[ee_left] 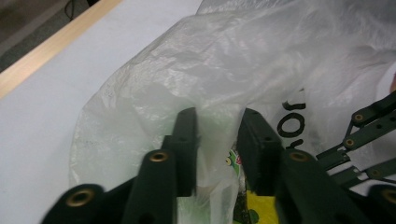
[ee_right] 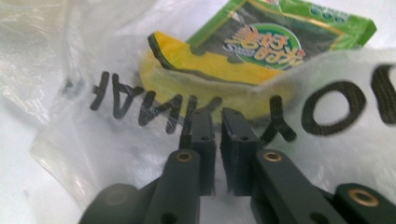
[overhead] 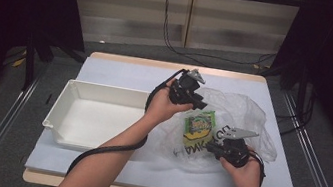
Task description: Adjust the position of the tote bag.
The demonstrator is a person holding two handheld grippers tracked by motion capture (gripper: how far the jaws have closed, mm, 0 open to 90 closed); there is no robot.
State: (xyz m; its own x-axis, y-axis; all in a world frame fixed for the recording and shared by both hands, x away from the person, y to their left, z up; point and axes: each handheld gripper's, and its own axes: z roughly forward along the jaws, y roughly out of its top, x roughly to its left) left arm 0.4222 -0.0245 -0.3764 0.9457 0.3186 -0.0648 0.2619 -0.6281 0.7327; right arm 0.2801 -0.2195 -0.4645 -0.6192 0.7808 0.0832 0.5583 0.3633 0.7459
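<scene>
Right claw [ee_right: 217,122]: jaws almost together, clamped on a fold of the clear plastic bag [overhead: 238,110] at its near edge, beside the black lettering. Left claw [ee_left: 218,125]: jaws apart, with loose bag film between them; whether the pads press it cannot be told. The bag lies on the right half of the bench [overhead: 122,74]. A green and yellow snack packet [overhead: 198,127] lies inside it. 1 white tray [overhead: 71,104] sits near the left edge.
</scene>
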